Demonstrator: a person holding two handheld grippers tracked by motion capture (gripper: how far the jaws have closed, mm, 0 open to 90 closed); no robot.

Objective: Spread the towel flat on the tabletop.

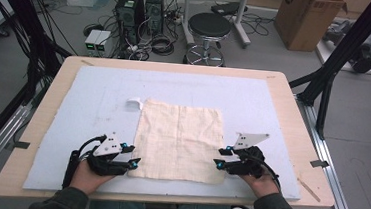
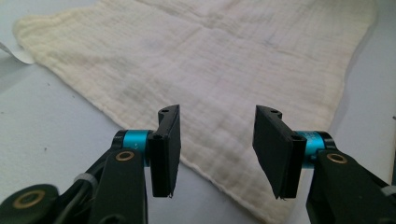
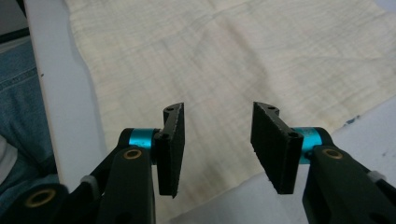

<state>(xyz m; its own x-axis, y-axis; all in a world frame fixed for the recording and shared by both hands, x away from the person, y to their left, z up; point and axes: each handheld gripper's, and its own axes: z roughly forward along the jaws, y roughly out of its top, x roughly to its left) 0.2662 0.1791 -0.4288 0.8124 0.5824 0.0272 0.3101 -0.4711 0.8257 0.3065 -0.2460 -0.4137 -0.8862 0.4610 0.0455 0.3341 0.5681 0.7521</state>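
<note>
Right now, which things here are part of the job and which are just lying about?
Part of the job:
cloth
left tongs, open
right tongs, open

Lying about:
scrap of tape
stool
cardboard box
computer towers

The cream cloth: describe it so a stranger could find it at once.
Start at the pale blue mat covering the wooden table. The cream cloth lies flat on its near middle, between the left tool and the right tool. It is square, creased and far larger than the white scrap beside its far corner.
</note>
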